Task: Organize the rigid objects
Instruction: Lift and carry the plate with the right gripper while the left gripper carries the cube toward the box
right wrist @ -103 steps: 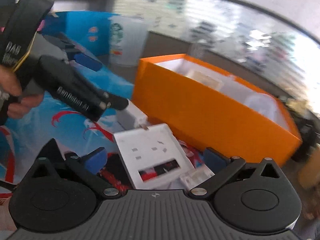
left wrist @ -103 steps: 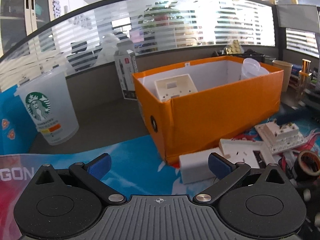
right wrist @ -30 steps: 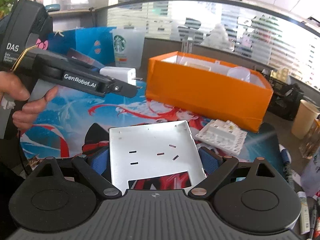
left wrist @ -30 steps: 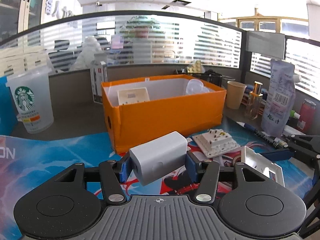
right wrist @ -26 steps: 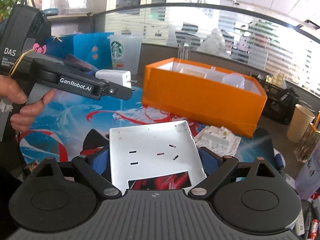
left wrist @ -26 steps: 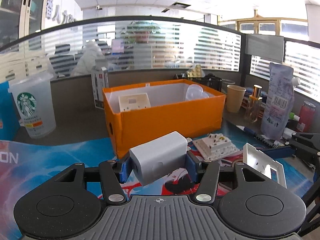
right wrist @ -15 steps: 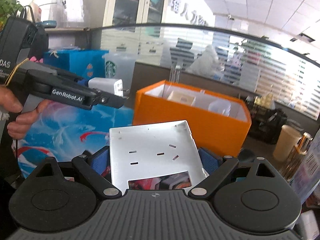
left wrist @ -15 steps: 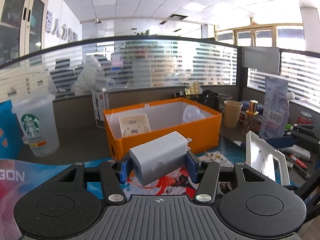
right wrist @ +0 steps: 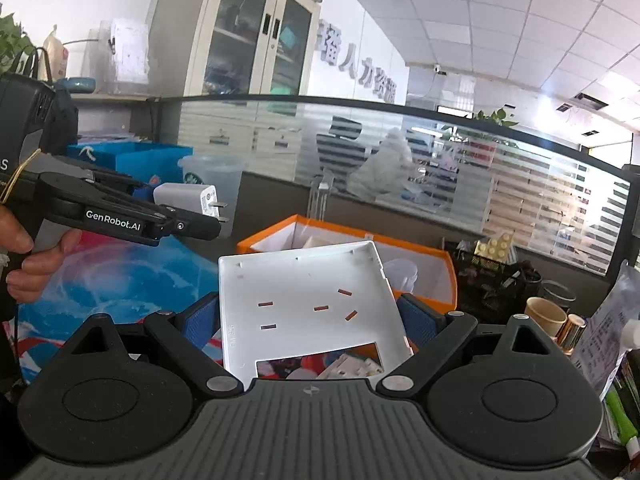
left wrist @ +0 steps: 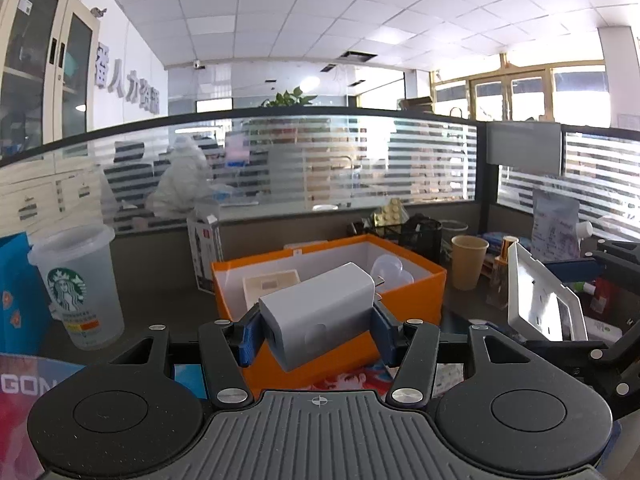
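From the left wrist view, the left gripper (left wrist: pixel 316 326) is clamped on a white charger block (left wrist: pixel 320 314), blue pads pressed to its 2 sides, the block tilted with its prong end pointing far and right toward the orange box (left wrist: pixel 424 296). That box sits just beyond the fingers, open-topped, with a beige socket plate (left wrist: pixel 271 282) and a clear plastic piece (left wrist: pixel 388 274) already inside. The charger hangs above the near wall of the box, so I'd say carry it further in before letting go, and aim for the bare white floor between those 2 items. A Starbucks cup (left wrist: pixel 78 286) stands well off to the left, out of the way. Over on the right wrist view, the right gripper (right wrist: pixel 310 320) has its fingers spread wide yet gripping a white socket faceplate (right wrist: pixel 308 304) by its 2 edges, held flat and angled up. The box (right wrist: pixel 450 280) lies behind it, partly hidden. The other gripper (right wrist: pixel 160 222) shows at left with the charger (right wrist: pixel 186 198), a hand (right wrist: pixel 24 264) on its handle. My call: 2 loads heading for 1 box, so drop them in turn, charger first, and lower the broad plate edge-on to clear the rim.
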`<state>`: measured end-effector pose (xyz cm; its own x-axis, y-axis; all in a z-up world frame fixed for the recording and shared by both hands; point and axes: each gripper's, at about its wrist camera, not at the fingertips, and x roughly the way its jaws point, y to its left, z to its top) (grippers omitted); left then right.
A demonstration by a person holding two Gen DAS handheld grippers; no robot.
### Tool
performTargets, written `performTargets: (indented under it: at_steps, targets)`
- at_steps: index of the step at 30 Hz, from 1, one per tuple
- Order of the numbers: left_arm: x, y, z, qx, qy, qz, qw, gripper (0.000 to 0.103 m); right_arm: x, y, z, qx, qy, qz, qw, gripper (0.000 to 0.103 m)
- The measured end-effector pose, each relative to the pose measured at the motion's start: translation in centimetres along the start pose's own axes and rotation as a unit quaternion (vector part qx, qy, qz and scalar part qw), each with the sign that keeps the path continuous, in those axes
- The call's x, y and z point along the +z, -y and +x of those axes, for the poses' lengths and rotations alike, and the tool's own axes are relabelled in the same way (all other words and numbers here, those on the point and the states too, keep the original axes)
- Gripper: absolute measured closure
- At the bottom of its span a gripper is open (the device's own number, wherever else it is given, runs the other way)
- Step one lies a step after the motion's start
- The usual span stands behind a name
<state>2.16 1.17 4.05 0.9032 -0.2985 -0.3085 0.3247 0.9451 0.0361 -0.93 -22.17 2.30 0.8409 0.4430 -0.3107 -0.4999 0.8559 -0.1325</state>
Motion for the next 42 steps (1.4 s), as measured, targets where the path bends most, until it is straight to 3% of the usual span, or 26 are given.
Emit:
performTargets:
  at_steps: [29,42]
  targets:
    - [6.2,-0.6,5.2,-0.010,0.050,0.013,0.9986,0.050,5.2,4.5,4.6,-0.026,0.062,0.016,0.998,0.011]
    - [8.5,-1.3,8.3,-0.011,0.053,0.015,0.9984,0.050,7.3,5.8,8.6,-0.032,0.064,0.010,0.997,0.011]
